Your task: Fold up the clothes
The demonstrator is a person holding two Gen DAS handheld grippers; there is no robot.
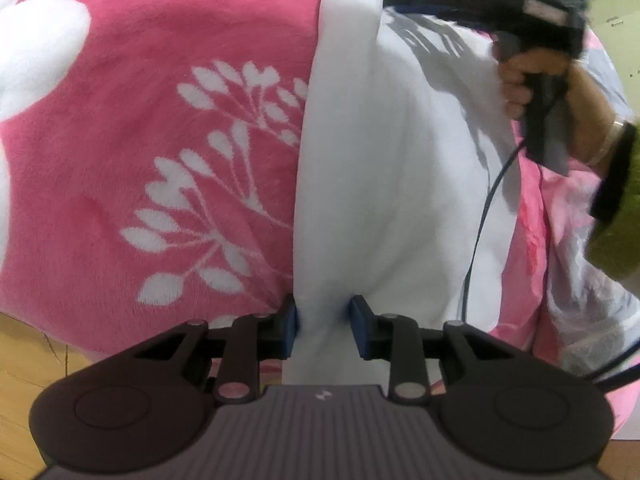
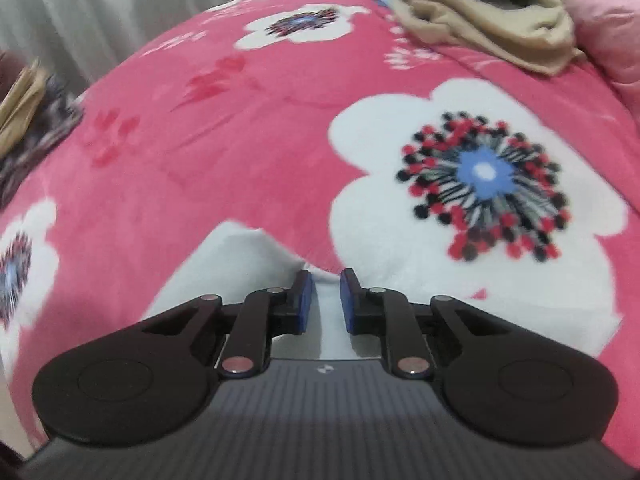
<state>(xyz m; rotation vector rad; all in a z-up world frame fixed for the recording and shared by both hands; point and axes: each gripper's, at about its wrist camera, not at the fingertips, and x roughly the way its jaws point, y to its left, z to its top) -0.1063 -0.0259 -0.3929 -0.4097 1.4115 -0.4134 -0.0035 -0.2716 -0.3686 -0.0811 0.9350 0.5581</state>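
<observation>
White garment (image 1: 372,160) lies on pink floral blanket (image 1: 140,120), running 12 to 6 o'clock. Left gripper (image 1: 323,326) at 6, jaws clamped on its bunched edge. Right gripper (image 2: 325,300) w/ jaws nipped on another white corner; probably both ends held to keep the fold straight. Beige clothes (image 2: 480,20) wait at 1 o'clock.

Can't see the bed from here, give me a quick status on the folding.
Left gripper pinching white garment. Right gripper clamped on another part of it. Beige clothes pile at far end of pink blanket, clear of the fold.
</observation>
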